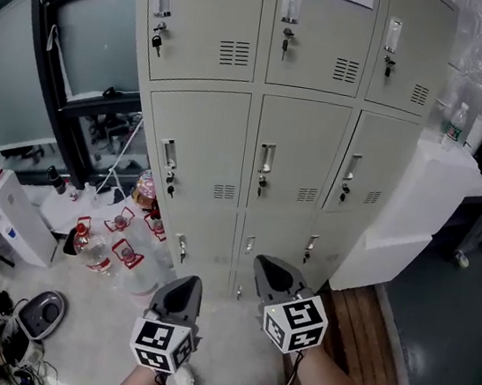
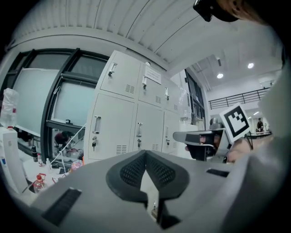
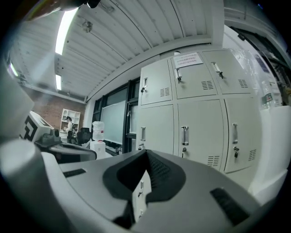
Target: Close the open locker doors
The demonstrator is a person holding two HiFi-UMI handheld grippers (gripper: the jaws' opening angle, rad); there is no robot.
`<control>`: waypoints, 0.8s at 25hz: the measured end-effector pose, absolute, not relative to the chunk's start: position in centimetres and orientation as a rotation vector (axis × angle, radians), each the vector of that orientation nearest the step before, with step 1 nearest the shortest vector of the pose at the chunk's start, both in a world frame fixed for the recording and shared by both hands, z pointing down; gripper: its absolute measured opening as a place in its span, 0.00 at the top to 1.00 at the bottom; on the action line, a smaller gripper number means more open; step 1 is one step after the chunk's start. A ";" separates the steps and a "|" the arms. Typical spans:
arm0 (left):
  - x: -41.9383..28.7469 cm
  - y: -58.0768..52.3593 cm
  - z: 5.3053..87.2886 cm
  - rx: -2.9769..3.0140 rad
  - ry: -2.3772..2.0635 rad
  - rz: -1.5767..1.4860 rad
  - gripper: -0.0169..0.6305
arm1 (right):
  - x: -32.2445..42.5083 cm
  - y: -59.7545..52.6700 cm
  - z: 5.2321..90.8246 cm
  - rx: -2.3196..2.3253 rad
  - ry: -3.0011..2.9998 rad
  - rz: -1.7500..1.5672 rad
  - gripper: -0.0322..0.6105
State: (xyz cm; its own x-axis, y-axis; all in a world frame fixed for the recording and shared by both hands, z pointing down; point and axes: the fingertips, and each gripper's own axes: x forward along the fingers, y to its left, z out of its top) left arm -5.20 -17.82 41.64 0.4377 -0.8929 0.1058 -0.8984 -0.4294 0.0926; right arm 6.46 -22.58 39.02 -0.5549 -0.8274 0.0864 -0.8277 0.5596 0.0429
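Its own view shows the left gripper (image 2: 145,154) with the fingers pressed pad to pad and nothing between them. The right gripper (image 3: 146,154) shows the same in its view: fingers together, empty. The locker (image 1: 300,151) stands ahead of both pairs of fingers, apart from them. Every one of its doors (image 1: 195,141) that shows lies flush with the frame, with keys (image 1: 157,42) hanging in the locks.

Only the head view shows both grippers side by side from above, with their marker cubes (image 1: 296,322) and the floor (image 1: 96,336). On that floor a cluster of bottles (image 1: 100,247) lies to the left of the left fingers. Stacked white boxes (image 1: 427,200) stand to the right of the right fingers, against the locker's side. The left gripper view alone catches the right gripper from the side (level, off to the right of the left fingers). The right gripper view alone looks past the left gripper to a far room where a person (image 3: 68,124) stands.

The bottom row of doors is partly hidden behind the grippers in the head view and behind the gripper bodies in the other two. The head view cuts off the locker's top. The print on the notice (image 3: 188,59) on an upper door is too small to read.
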 end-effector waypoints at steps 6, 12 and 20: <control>-2.3 -12.0 42.1 2.500 -1.653 0.075 0.97 | 8.9 -17.5 39.9 1.350 -2.724 0.025 0.95; -1.2 -7.5 41.5 2.476 -1.687 0.086 0.97 | 9.7 -13.4 40.2 1.303 -2.755 0.047 0.95; -2.8 -4.2 41.2 2.459 -1.713 0.083 0.97 | 8.2 -10.0 40.1 1.279 -2.778 0.067 0.95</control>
State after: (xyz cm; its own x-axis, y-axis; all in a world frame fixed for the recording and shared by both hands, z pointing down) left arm -2.84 -4.23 41.24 0.3487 -0.9286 0.1269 -0.9365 -0.3399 0.0857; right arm 8.16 -10.02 40.11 -0.6474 -0.7565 0.0928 -0.7600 0.6499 -0.0050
